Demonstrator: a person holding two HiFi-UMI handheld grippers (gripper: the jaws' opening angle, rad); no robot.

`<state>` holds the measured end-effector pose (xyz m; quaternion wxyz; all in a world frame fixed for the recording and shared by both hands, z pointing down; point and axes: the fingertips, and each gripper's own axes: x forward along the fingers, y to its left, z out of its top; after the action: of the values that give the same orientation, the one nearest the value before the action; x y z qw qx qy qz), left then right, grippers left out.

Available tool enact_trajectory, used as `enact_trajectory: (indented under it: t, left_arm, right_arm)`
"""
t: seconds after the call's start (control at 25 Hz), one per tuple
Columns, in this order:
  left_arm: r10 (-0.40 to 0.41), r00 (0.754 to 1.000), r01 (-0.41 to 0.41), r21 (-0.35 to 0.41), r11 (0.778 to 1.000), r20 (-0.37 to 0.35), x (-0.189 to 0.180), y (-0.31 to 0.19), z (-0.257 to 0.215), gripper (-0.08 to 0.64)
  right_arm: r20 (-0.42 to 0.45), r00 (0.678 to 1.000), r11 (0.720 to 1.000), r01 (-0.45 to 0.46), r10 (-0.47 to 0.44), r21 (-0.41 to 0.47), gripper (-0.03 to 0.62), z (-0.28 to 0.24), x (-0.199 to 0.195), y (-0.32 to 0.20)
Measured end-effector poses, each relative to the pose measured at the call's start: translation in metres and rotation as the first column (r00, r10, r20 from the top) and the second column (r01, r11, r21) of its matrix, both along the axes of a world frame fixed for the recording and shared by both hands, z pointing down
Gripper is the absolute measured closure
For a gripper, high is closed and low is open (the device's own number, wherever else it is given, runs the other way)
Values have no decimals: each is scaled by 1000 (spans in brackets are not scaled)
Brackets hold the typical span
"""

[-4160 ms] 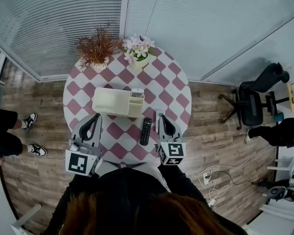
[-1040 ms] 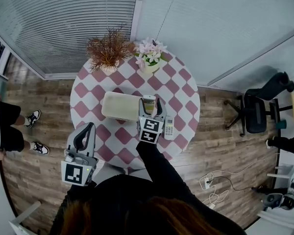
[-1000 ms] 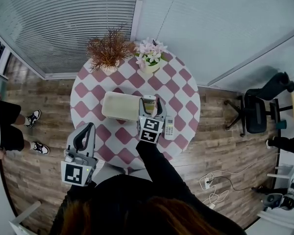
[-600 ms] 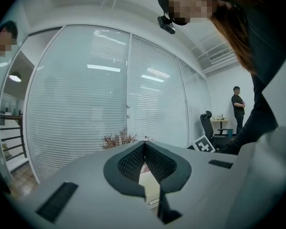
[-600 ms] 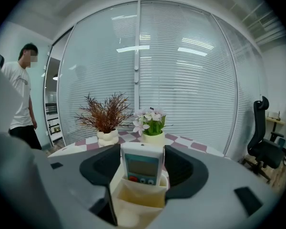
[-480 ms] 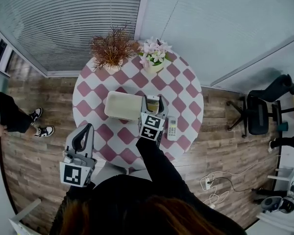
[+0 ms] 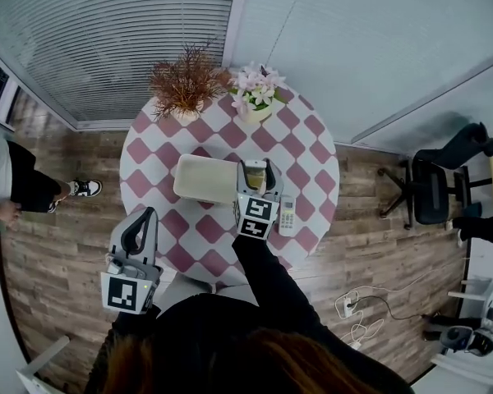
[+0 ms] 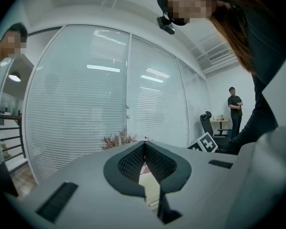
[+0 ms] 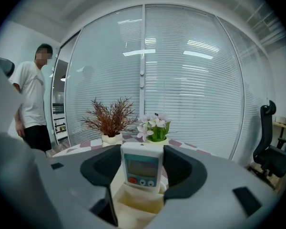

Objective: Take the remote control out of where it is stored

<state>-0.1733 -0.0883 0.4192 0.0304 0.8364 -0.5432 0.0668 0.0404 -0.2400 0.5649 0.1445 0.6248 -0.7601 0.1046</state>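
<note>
Quick status from my end. The left gripper (image 8: 144, 146) is parked well off to the left of the cream plastic storage box (image 7: 201, 179), down past the edge of the round table with the pink-and-white checked cloth (image 7: 160, 150). Its claw is pinched closed with nothing in it, so it's just idling.

The box itself sits about mid-table. Its big left section looks empty from the head view (can't see right to the bottom, though).

All the action is at the right end of the box. The right gripper (image 9: 142, 148) is over the narrow end pocket (image 9: 136, 199), with its claw clamped on the two sides of the white remote control with a small screen and a red button (image 9: 141, 168). That remote control stands upright, face toward the gripper camera, top half clear of the rim and foot down inside the pocket.

Just to the right of the box, a second white remote with a keypad (image 7: 287, 213) lies flat on the cloth, so I'd say that one needs nothing more.

By my read, reach and grip are sorted, but the pull isn't. What's left is a straight lift until the foot clears the pocket, then setting it down on the table beside the box.
</note>
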Motion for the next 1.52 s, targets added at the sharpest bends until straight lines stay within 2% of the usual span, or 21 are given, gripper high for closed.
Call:
enact_trajectory:
  t: [0.2, 0.48, 0.8, 1.16, 1.52]
  left_arm:
    - [7, 1000, -7, -8, 1000, -3, 5, -3, -2, 554]
    - [32, 999, -32, 24, 999, -22, 17, -6, -7, 554]
    - [68, 997, -67, 43, 997, -38, 37, -6, -12, 554]
    - [104, 994, -102, 58, 993, -40, 56, -6, -16, 554]
    - [135, 990, -132, 55, 990, -45, 73, -6, -13, 554]
  right_arm:
    - [9, 999, 998, 31, -32, 51, 305, -29, -3, 4]
    - [35, 998, 993, 39, -44, 111, 305, -72, 6, 14]
    - [23, 997, 983, 70, -75, 168, 305, -104, 9, 30]
    - [-10, 997, 975, 73, -72, 208, 307, -132, 30, 52]
    - [-11, 999, 977, 55, -53, 204, 307, -143, 54, 72]
